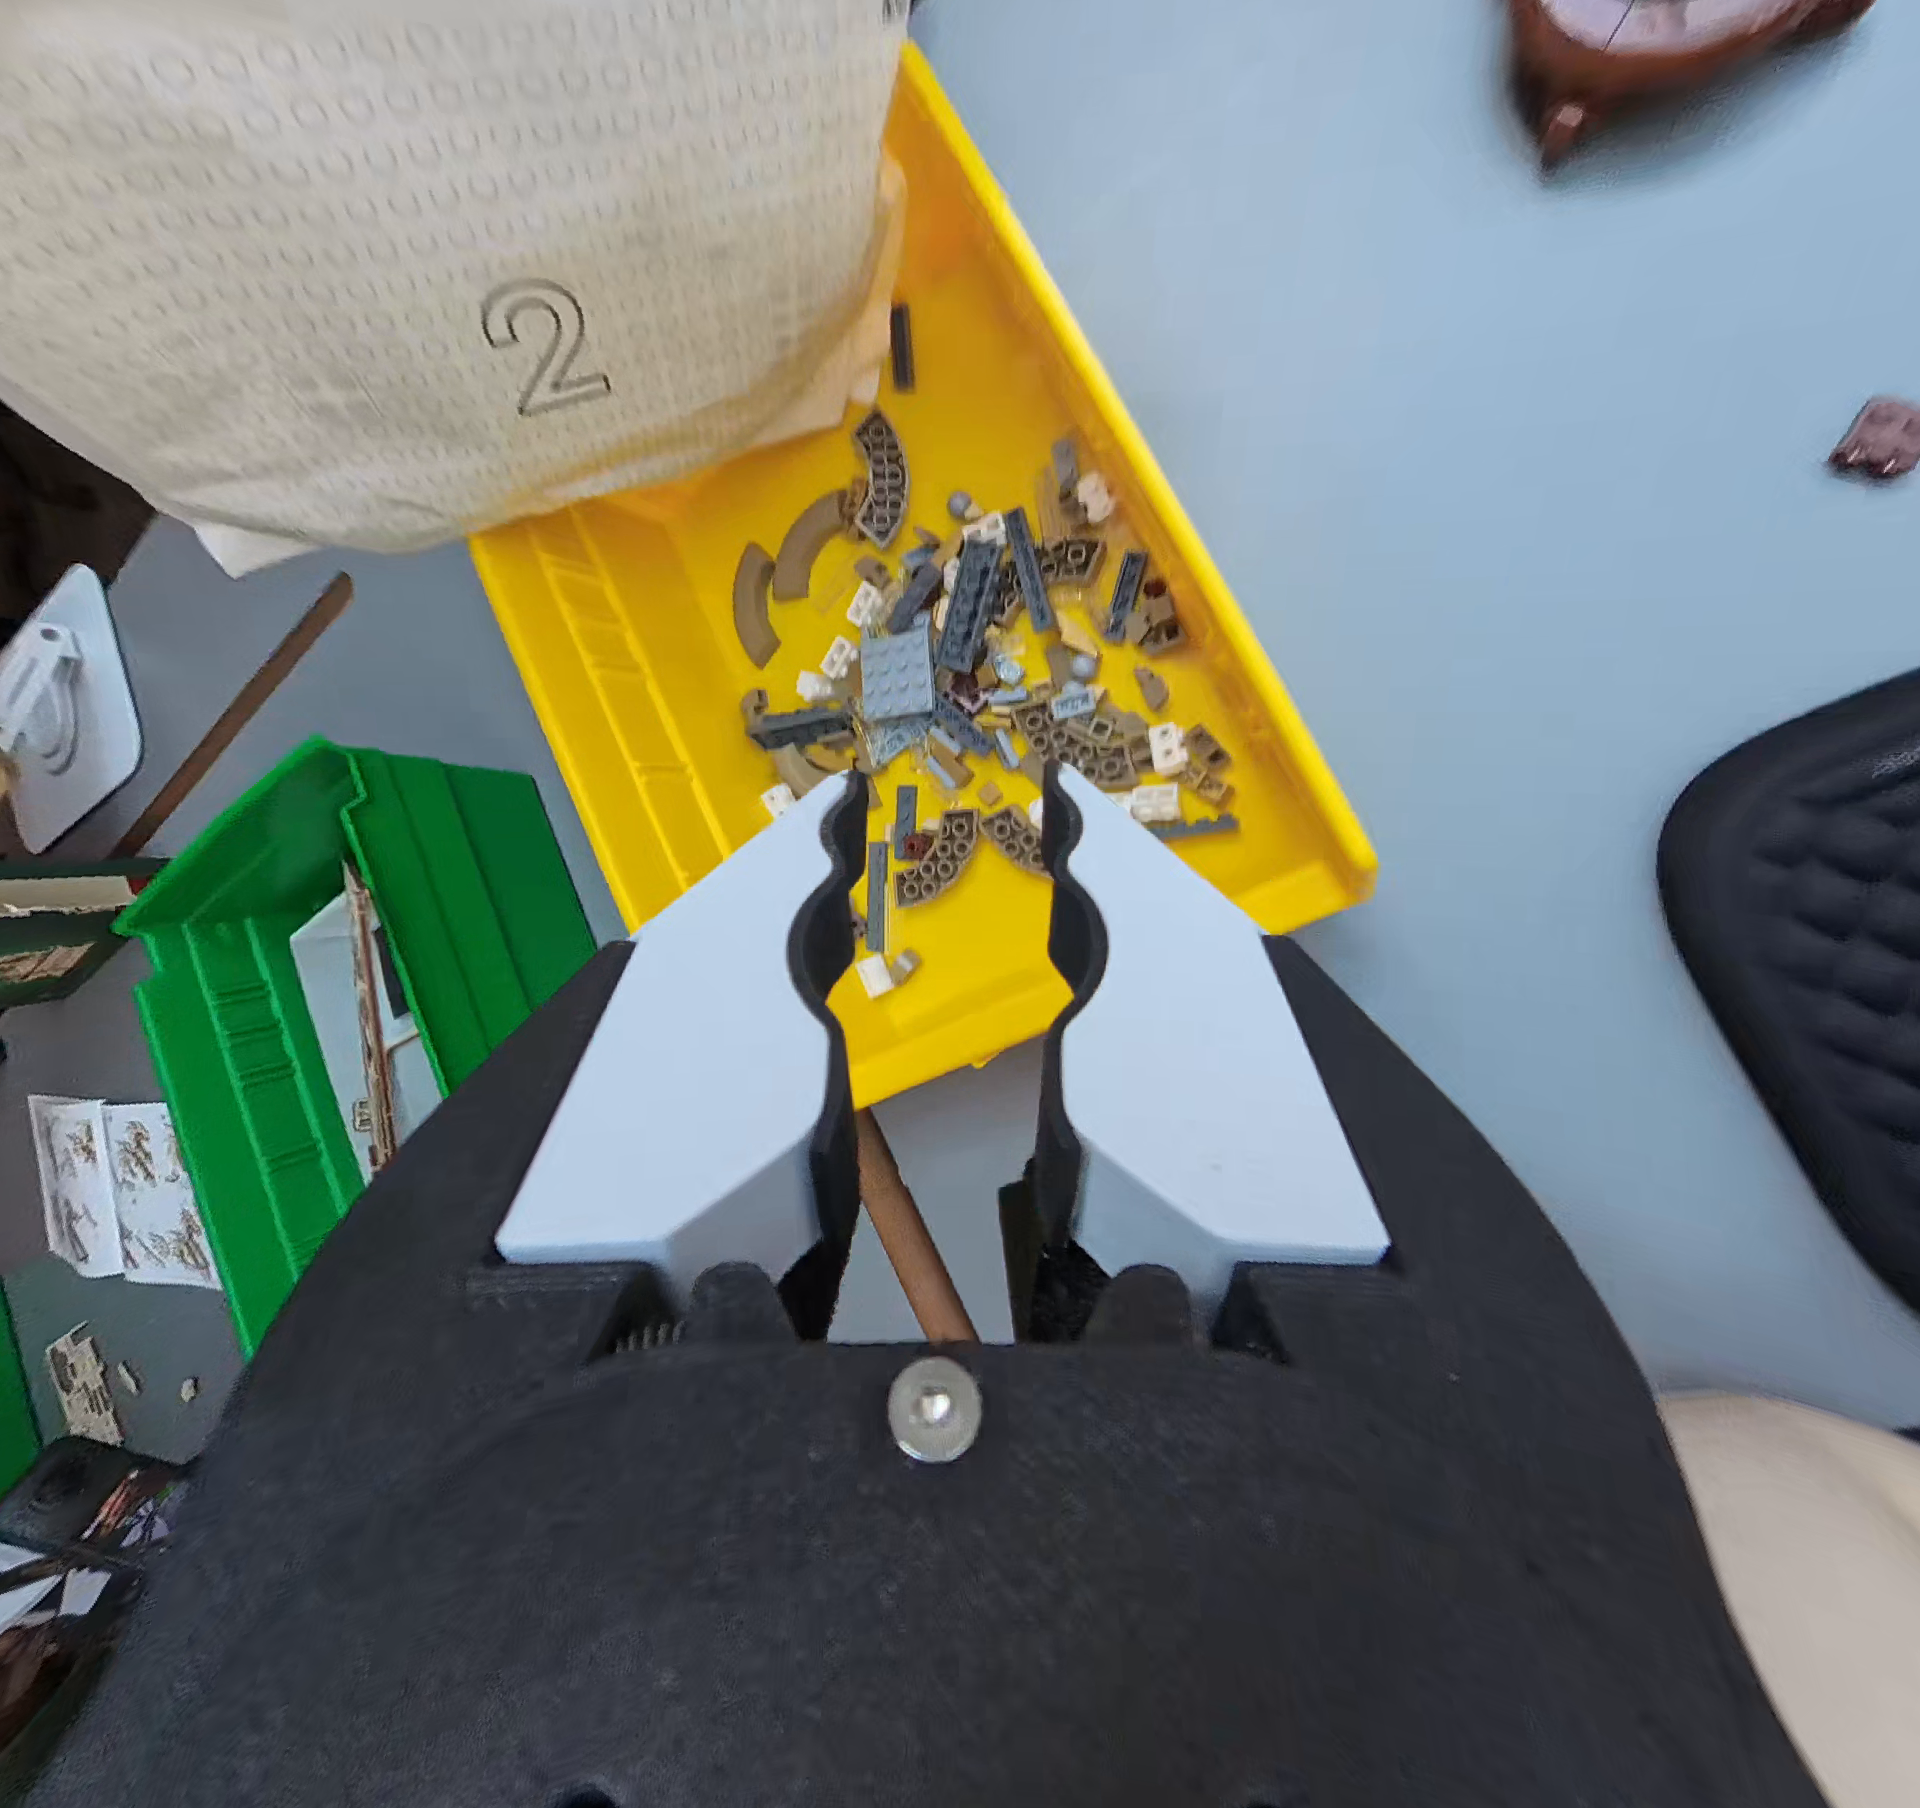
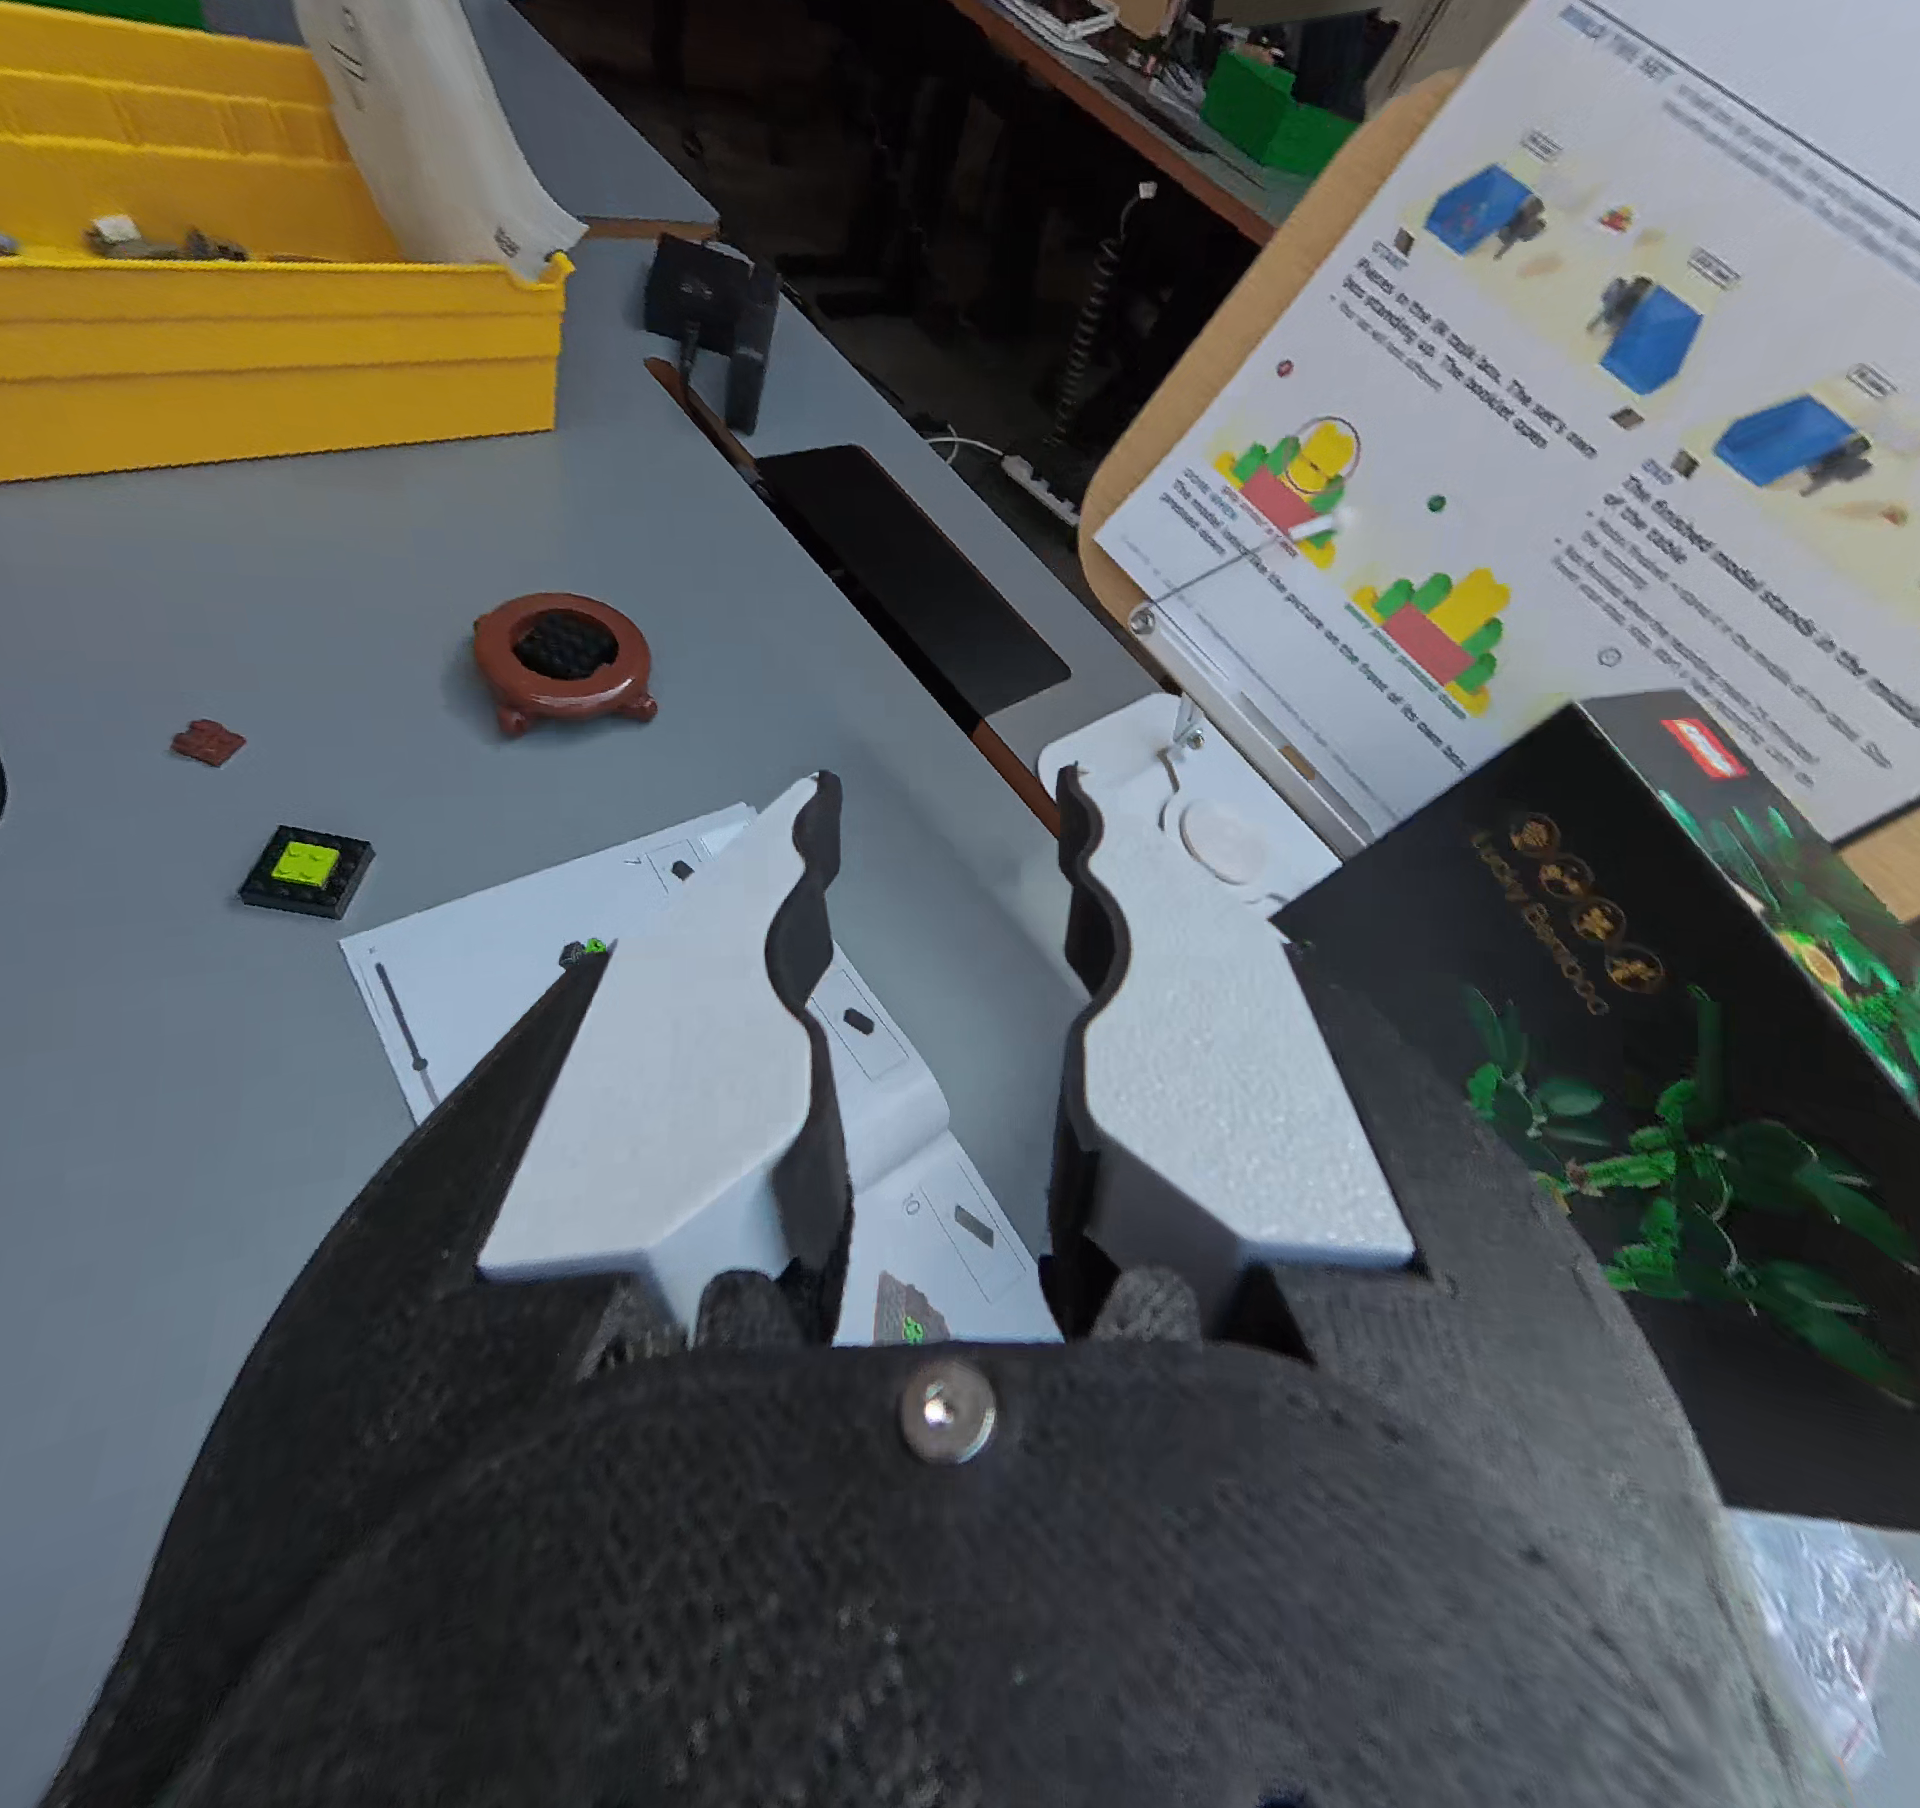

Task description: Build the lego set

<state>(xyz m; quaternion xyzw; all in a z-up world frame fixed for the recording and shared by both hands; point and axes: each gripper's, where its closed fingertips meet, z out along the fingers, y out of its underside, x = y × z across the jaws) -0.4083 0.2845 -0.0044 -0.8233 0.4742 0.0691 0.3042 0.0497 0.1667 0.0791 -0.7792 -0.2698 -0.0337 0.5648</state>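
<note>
A yellow tray (image 1: 1049,231) holds a heap of grey, tan and white lego pieces (image 1: 987,657). A white paper bag (image 1: 416,200) leans in the tray's far end. My left gripper (image 1: 951,782) is open and empty, hovering above the near part of the heap. My right gripper (image 2: 940,802) is open and empty above the open instruction booklet (image 2: 499,969). On the grey table lie a brown round lego base (image 2: 563,659), a small black plate with a lime tile (image 2: 308,869) and a small reddish-brown piece (image 2: 208,742). The yellow tray (image 2: 260,376) and the bag (image 2: 405,75) also show at upper left.
A green bin (image 1: 312,969) with papers stands left of the yellow tray. The black lego box (image 2: 1662,1083) and a printed sheet on a stand (image 2: 1558,408) are at the right. A black chair (image 1: 1808,979) is beside the table. A brown stick (image 1: 914,1239) lies under my left gripper. The tips of one gripper are about 50 cm away from the tips of the other.
</note>
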